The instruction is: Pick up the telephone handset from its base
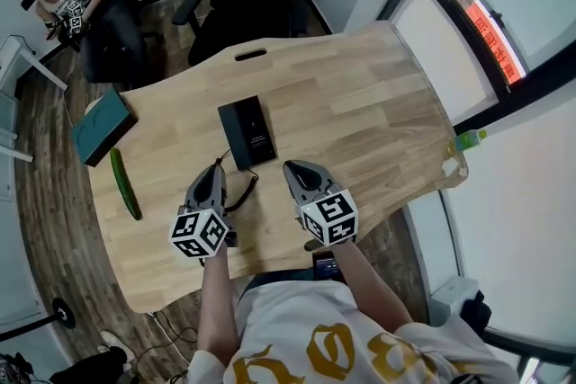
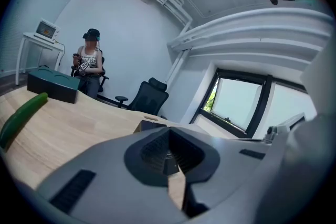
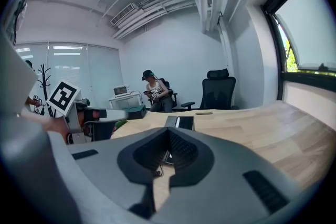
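The left claw (image 1: pixel 218 168) and the right claw (image 1: pixel 293 168) are both clenched on nothing, low over the wooden counter (image 1: pixel 369 112). Just past them lies the black telephone (image 1: pixel 247 132), its handset (image 1: pixel 233 138) resting on the base, well short of the green cucumber (image 1: pixel 125 184)

head: steeply down on table (image 1: pixel 360 103) | gripper views: low, forward | shared: telephone (image 1: pixel 247 132)

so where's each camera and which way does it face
Head view: on the person's head, steeply down at the table; forearms, left gripper, right gripper show.
Left gripper view: on that gripper, along its shut jaws across the table, cucumber left.
Right gripper view: on that gripper, along its shut jaws toward the telephone.
Head and right gripper views share the telephone.
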A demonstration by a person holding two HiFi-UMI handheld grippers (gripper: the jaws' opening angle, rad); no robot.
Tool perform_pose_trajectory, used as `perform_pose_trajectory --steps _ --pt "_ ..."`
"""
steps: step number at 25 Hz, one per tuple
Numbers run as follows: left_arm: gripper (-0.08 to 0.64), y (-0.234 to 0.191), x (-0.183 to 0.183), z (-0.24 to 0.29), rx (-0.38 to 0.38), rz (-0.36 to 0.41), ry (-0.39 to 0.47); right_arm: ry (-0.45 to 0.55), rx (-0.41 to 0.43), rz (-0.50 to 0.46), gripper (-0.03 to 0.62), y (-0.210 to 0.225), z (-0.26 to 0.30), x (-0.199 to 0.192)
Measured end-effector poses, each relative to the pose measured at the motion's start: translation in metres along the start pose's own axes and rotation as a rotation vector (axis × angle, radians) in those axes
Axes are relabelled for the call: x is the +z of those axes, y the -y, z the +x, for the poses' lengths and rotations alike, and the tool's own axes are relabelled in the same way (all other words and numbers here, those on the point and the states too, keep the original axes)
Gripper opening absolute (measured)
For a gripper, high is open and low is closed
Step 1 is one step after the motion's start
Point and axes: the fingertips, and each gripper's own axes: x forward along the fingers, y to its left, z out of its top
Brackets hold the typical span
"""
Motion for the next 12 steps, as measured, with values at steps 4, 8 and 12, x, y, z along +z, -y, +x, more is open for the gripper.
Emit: perform_pose_trajectory --steps 4,8,12 --pt "0.006 -0.006 0.003 0.008 0.004 -0.005 -0.015 -0.003 0.003 0.004 0.006 0.002 0.01 0.003" --pt "0.006 -0.009 0.008 0.016 -0.004 0.006 -0.015 -0.015 0.02 -0.04 0.006 -0.002 0.022 0.005" --pt "0.006 -0.011 0.011 0.027 -0.013 0.015 -0.016 -0.01 0.024 -0.04 0.006 0.002 0.031 0.007"
